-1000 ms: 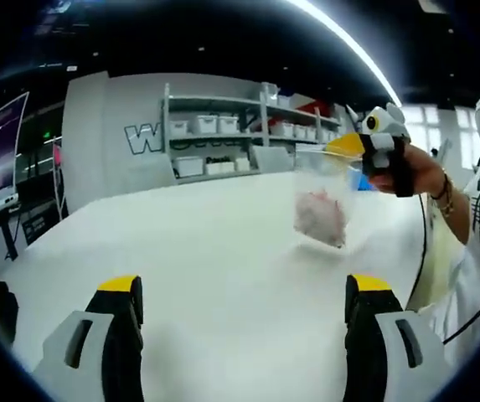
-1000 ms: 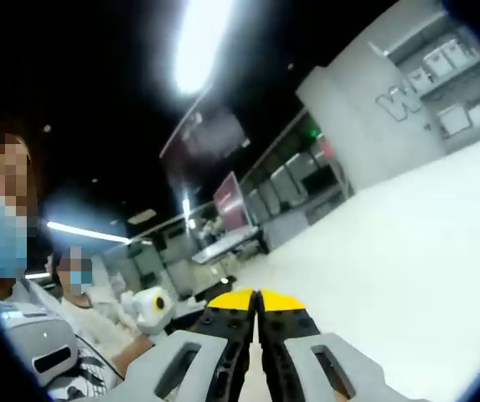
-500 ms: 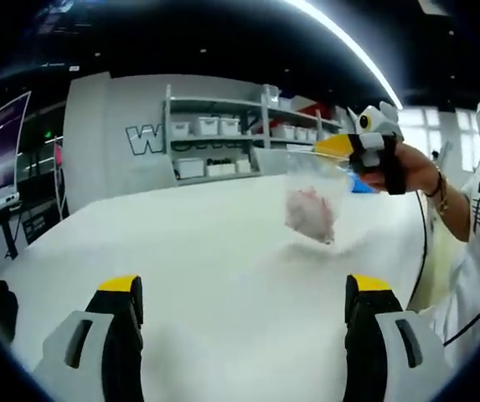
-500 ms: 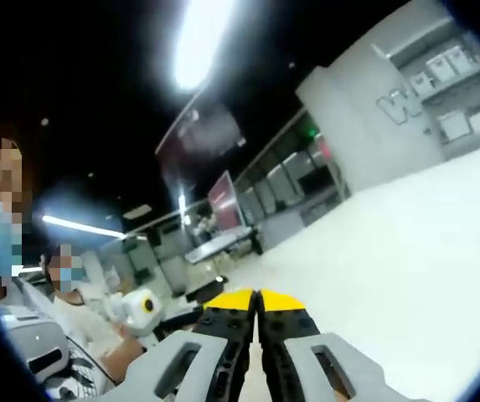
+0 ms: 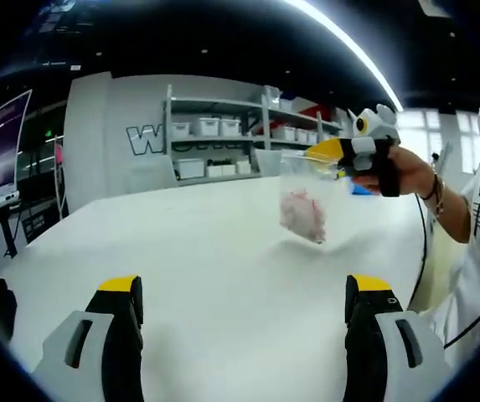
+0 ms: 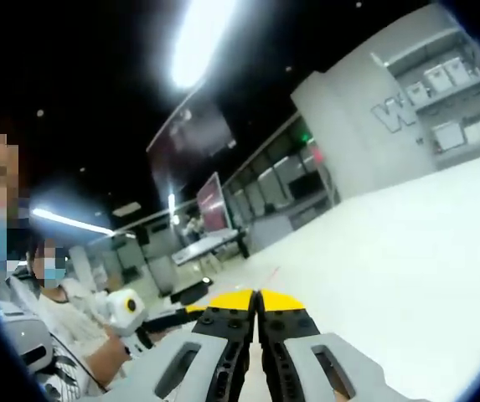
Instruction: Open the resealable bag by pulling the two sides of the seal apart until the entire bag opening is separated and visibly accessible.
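right gripper (image 5: 327,152), jaws clamped on the resealable bag's (image 5: 305,201) seal, dangles it above the surface (image 5: 223,251); left gripper (image 5: 244,289) jaws wide apart, so a one-point grip may slip.

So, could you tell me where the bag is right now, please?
In the left gripper view, the bag hangs upper right above the white table, held at its top edge by the right tool.

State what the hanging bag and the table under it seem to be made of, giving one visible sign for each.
Bag: probably thin clear plastic film, since the shelves behind show through it and a pinkish clump is visible inside. Table: a smooth white matte top, possibly laminate; it shows no grain and only soft glare.
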The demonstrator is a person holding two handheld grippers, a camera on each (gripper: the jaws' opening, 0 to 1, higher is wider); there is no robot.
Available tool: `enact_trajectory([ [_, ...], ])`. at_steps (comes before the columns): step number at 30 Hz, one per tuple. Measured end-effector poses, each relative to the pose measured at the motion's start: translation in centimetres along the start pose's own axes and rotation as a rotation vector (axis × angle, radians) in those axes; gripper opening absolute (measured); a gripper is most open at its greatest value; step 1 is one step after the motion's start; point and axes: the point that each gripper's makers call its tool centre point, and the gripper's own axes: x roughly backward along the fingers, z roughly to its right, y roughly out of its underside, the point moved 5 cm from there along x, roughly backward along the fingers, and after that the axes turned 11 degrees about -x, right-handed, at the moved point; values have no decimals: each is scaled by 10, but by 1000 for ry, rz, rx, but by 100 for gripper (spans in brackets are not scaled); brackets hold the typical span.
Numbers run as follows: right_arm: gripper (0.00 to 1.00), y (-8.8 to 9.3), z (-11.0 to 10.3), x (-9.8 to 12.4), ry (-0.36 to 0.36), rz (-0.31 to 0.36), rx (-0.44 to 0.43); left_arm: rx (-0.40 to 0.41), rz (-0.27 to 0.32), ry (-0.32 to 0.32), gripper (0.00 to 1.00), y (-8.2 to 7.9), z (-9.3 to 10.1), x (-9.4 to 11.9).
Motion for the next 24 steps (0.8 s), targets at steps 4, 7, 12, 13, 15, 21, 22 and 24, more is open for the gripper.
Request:
enact_trajectory([
  [4, 0, -2, 3, -2, 7, 0, 4, 3, -3, 1, 100, 1, 0, -1],
  [7, 0, -4, 5, -3, 13, 5, 4, 4, -5, 0, 100, 1, 0, -1],
  [12, 0, -11, 10, -5, 25, 9, 16, 3, -3, -2, 100, 0, -1, 0],
  [13, 0, -12, 11, -5, 29, 8, 17, 3, -2, -2, 100, 0, 0, 0],
  [15, 0, -14, 13, -6, 36, 7, 21, 3, 0, -2, 100, 0, 0, 0],
  [21, 0, -23, 21, -8, 62, 8, 37, 3, 2, -3, 100, -1, 0, 0],
  [22, 0, -25, 23, -8, 66, 10, 39, 3, 3, -3, 100, -1, 0, 1],
  [24, 0, -28, 25, -9, 73, 15, 41, 2, 6, -3, 100, -2, 0, 1],
])
